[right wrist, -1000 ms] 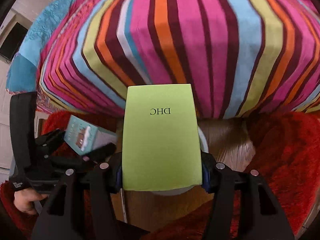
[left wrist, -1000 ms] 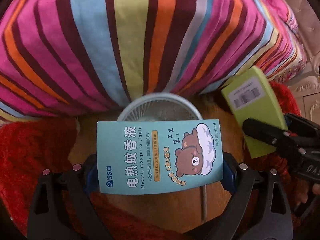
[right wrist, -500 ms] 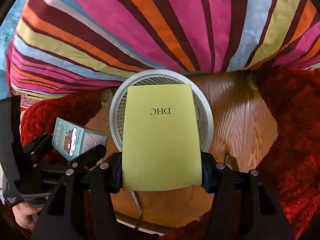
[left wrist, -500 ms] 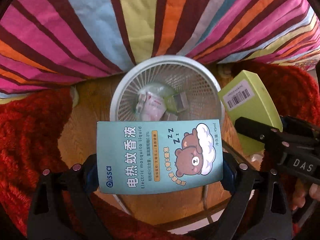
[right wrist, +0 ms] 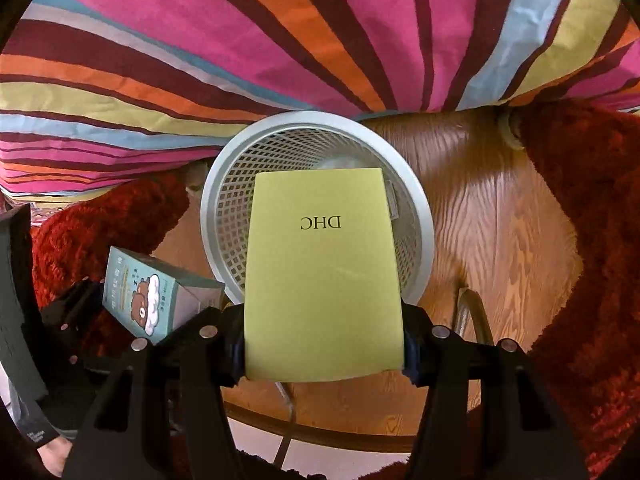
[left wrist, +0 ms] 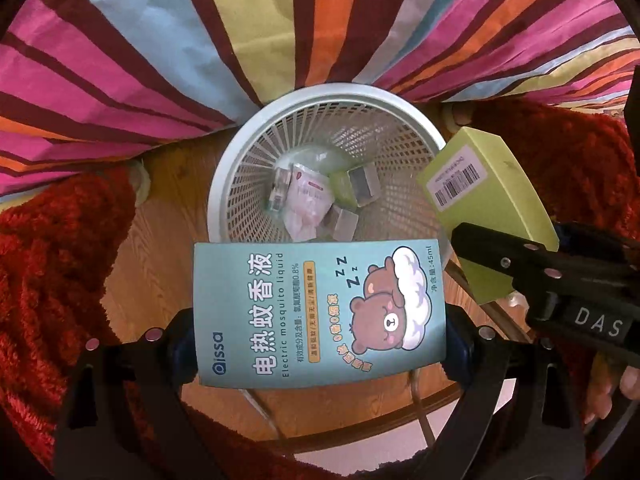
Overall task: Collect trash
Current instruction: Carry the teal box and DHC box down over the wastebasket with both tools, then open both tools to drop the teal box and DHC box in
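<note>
Basket (left wrist: 240, 168): round, white plastic lattice, standing on wood-grain floor (right wrist: 500, 220) between shaggy red rugs (left wrist: 48, 272), just under a striped bedspread (left wrist: 160, 60). Left hand-held gripper (left wrist: 320, 344) clamped on a teal cardboard box (left wrist: 320, 312) printed with sleeping bears, held over the near rim. Right hand-held gripper (right wrist: 324, 354) clamped on a flat lime-green DHC carton (right wrist: 324, 280) above the basket. Only the left view shows crumpled wrappers and small boxes (left wrist: 320, 200) inside; only the right shows the carton's lettering.
</note>
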Demonstrator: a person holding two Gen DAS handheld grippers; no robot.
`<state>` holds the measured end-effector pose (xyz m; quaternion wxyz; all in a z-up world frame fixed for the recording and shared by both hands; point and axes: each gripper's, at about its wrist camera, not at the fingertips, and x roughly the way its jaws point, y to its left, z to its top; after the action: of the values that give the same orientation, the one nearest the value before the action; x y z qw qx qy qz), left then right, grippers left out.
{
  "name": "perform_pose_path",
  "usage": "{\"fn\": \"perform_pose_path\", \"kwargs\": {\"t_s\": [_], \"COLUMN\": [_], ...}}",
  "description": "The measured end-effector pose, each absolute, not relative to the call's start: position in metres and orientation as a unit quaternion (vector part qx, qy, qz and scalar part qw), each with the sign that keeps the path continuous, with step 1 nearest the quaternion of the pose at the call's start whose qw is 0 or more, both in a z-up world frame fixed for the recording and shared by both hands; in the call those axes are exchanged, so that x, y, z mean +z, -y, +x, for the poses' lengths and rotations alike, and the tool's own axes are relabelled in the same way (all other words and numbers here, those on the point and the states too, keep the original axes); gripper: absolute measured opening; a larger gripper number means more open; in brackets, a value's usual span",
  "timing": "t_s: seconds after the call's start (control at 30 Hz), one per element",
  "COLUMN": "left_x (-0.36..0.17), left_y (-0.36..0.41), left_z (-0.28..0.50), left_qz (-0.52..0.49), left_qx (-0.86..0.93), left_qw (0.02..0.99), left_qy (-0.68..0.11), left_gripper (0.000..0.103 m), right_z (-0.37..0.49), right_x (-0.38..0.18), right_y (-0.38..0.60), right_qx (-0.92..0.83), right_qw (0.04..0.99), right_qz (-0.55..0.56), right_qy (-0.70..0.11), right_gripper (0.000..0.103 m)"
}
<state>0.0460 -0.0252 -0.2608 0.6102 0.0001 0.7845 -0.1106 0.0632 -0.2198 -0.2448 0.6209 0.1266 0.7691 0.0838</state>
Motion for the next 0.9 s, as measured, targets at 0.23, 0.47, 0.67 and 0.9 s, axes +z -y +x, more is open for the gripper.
{"fn": "perform_pose_path", "kwargs": {"t_s": [0.23, 0.47, 0.67, 0.9], "left_x": [-0.272, -0.281, -0.277, -0.273], "left_y": [0.025, 0.022, 0.025, 0.024], "left_z": [0.046, 0.044, 0.046, 0.046], "left_qz": [-0.006, 0.001, 0.023, 0.022], "left_qx": [-0.109, -0.102, -0.097, -0.093], "left_qw": [0.589, 0.569, 0.573, 0.581], "left_qy": [-0.801, -0.816, -0.813, -0.808], "left_gripper": [0.090, 0.092, 0.096, 0.096], "right_z": [0.066, 0.066, 0.066, 0.066], "right_x": [-0.260, -0.266, -0.269, -0.266], "right_y": [0.217, 0.215, 0.217, 0.219], "right_qx": [0.079, 0.085, 0.073, 0.070], "right_qw": [0.604, 0.591, 0.584, 0.590], "right_qz": [0.127, 0.123, 0.123, 0.129], "right_qy": [-0.783, -0.793, -0.799, -0.794], "right_gripper": [0.055, 0.056, 0.080, 0.080]}}
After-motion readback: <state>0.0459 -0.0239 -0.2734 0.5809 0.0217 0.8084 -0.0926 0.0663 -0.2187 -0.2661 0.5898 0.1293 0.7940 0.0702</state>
